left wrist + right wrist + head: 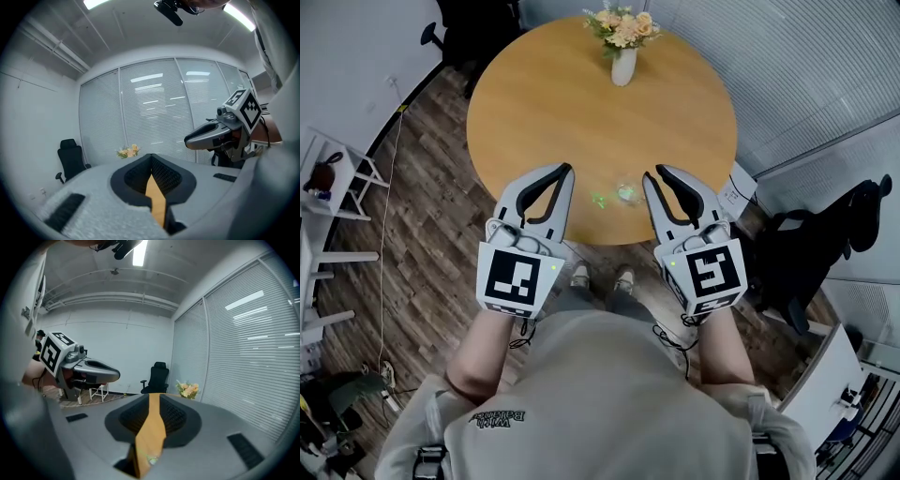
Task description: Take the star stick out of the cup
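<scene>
Head view: round wooden table (581,103); vase of flowers (623,61) at the far edge; clear cup (627,193) near the front edge; green star stick (600,200) just left of the cup, between left gripper (566,170) and right gripper (654,172).
Left gripper view: jaws meet tip to tip, empty.
Right gripper view: jaws a narrow slit apart, gripping nothing.

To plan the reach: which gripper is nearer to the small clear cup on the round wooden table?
Right. The right gripper is just right of the small clear cup; the left gripper is farther off to its left.
</scene>
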The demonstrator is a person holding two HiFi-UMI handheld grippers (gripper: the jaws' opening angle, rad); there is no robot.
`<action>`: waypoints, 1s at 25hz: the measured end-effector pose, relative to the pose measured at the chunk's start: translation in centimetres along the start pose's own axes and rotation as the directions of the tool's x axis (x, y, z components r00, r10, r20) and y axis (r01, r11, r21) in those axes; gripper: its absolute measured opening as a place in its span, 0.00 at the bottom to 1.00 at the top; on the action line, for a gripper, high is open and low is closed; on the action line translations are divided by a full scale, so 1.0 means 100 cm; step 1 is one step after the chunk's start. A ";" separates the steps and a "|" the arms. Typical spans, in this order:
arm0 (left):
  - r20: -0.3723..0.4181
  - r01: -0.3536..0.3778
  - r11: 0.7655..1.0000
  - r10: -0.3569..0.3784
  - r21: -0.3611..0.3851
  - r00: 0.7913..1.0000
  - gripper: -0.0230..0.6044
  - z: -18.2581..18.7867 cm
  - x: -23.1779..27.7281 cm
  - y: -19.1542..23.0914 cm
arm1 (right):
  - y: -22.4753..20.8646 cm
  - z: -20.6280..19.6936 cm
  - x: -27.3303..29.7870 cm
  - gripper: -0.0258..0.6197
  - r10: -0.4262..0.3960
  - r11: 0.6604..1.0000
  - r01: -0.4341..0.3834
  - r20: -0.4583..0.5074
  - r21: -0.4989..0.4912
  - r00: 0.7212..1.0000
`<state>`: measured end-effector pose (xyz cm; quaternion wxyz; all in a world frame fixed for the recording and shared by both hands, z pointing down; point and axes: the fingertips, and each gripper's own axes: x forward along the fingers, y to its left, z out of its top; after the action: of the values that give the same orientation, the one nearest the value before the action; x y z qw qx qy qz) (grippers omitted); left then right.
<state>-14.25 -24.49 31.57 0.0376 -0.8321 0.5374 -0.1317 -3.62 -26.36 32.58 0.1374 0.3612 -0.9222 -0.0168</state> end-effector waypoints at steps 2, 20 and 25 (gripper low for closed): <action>-0.011 0.004 1.000 -0.004 -0.001 1.000 0.07 -0.005 0.003 0.000 | 0.005 -0.006 0.009 0.20 0.019 1.000 -0.019 -0.014 0.004 1.000; -0.116 0.014 0.999 -0.019 -0.043 0.993 0.07 -0.060 0.018 0.003 | 0.071 -0.110 0.070 0.33 0.192 0.974 -0.216 -0.261 -0.068 0.946; -0.143 0.013 0.998 -0.021 -0.057 0.990 0.07 -0.074 0.022 0.005 | 0.081 -0.139 0.077 0.33 0.223 0.966 -0.253 -0.331 -0.049 0.917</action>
<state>-15.73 -26.09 38.95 -0.0257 -0.8258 0.5350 -0.1763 -10.71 -24.59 48.84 0.3034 0.2377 -0.9226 0.0175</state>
